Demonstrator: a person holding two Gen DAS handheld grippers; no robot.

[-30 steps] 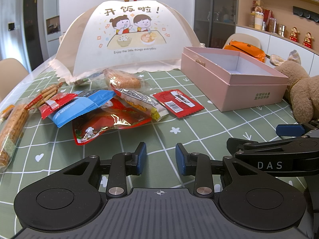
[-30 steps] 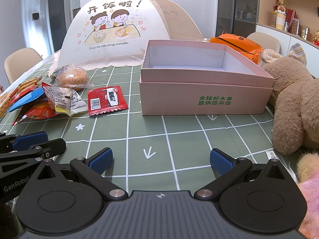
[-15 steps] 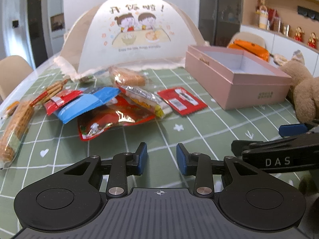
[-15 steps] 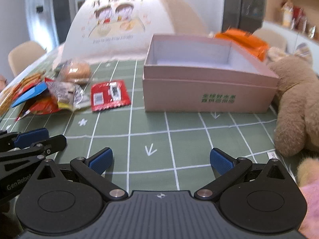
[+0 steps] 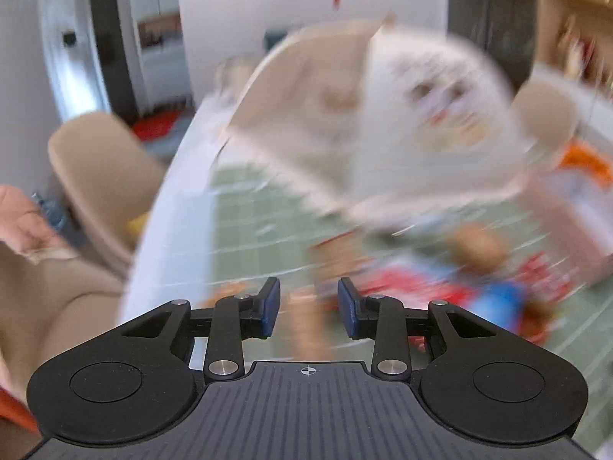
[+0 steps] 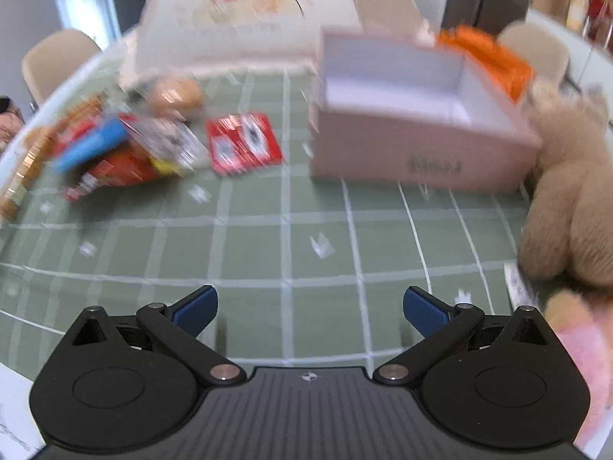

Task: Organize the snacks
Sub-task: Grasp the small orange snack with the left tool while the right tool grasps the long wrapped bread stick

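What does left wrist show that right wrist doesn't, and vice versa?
Left wrist only: a hand at the left edge, and the left gripper, jaws narrowly apart with nothing between them. The view is heavily blurred.

Right wrist only: the teddy bear, something pink and fluffy, and the right gripper, wide open and empty.

Both: the snack pile, food cover, pink box, green tablecloth and a beige chair.

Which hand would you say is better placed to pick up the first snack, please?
Probably the left: its tongs hang right over the snack pile, while the right tongs face bare tablecloth, with the snacks off to their left.
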